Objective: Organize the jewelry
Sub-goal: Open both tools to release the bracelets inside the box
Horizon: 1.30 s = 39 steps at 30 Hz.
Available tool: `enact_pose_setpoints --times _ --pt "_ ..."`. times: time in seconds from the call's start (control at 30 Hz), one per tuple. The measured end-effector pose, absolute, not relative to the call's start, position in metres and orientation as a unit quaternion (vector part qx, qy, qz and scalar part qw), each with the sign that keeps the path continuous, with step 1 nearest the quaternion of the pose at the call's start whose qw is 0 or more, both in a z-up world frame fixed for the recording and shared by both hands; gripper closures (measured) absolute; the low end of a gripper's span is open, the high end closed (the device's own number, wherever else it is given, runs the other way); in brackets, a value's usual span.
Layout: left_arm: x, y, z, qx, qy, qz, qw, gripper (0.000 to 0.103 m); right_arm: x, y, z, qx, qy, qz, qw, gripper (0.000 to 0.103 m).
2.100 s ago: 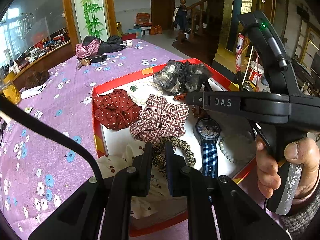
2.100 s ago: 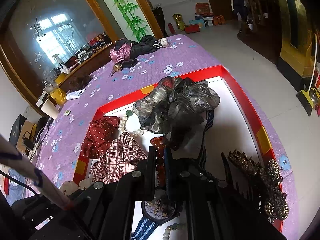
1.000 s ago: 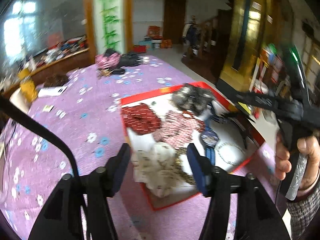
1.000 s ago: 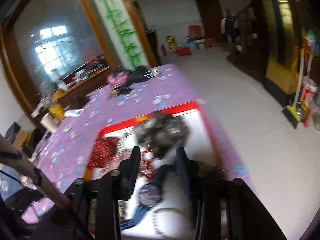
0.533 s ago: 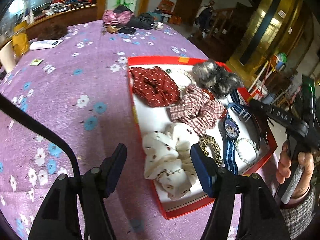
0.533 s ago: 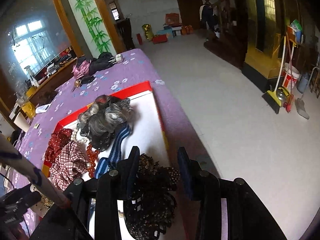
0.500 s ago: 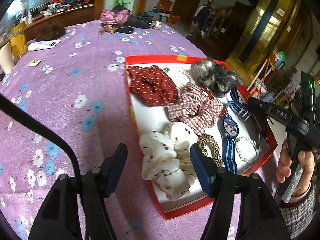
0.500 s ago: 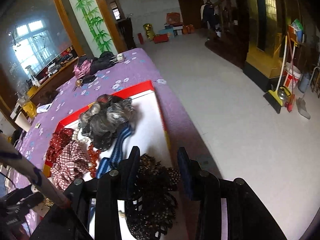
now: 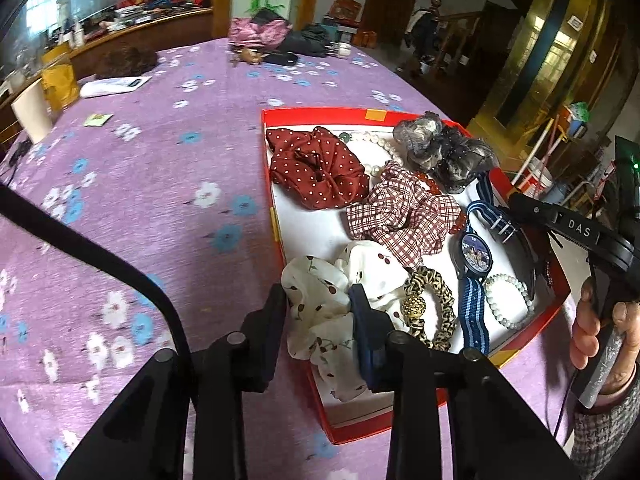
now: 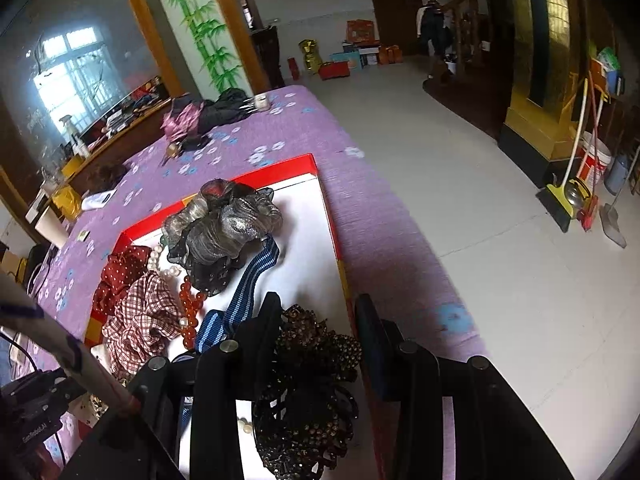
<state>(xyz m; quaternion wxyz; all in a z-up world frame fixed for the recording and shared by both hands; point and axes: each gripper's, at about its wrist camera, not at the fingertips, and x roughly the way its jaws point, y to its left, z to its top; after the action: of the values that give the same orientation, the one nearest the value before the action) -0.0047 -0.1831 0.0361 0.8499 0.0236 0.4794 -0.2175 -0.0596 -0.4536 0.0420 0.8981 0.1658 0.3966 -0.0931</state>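
A red box (image 9: 273,200) on the purple cloth holds scrunchies, a watch (image 9: 474,256), a bead bracelet (image 9: 508,300) and a leopard hair tie (image 9: 432,304). My left gripper (image 9: 318,304) hangs over the box's near left corner. Its jaws are closing, with the white cherry-print scrunchie (image 9: 316,320) lying between the fingers, still flat in the box. My right gripper (image 10: 320,320) is open at the box's right edge. A dark beaded hair claw (image 10: 312,364) lies between and below its fingers. A hand (image 9: 588,328) holds that gripper's handle.
Red dotted scrunchie (image 9: 316,168), plaid scrunchie (image 9: 400,216), grey scrunchie (image 10: 224,224) and pearls (image 9: 380,144) fill the far part of the box. Folded umbrellas (image 9: 280,36), a white cup (image 9: 30,114) and a yellow container (image 9: 60,84) sit farther off. The table edge (image 10: 400,216) drops to tiled floor.
My left gripper has come down closer to the white scrunchie and its jaws have narrowed around it. My right gripper has sunk slightly over the hair claw, its jaws unchanged.
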Motion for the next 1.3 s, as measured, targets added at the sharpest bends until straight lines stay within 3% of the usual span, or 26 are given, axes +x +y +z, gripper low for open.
enact_pose_setpoints --times 0.73,1.07,1.3 --pt "-0.003 -0.098 0.041 -0.013 0.469 -0.145 0.871 0.07 -0.016 -0.374 0.038 0.143 0.402 -0.044 0.903 0.061" --pt "-0.039 -0.084 0.067 -0.032 0.422 -0.139 0.895 0.05 -0.059 -0.381 0.058 0.16 0.371 -0.073 0.912 0.052" --pt "-0.065 -0.07 0.078 -0.034 0.384 -0.099 0.917 0.047 -0.096 -0.347 0.07 0.122 0.353 -0.082 0.924 0.051"
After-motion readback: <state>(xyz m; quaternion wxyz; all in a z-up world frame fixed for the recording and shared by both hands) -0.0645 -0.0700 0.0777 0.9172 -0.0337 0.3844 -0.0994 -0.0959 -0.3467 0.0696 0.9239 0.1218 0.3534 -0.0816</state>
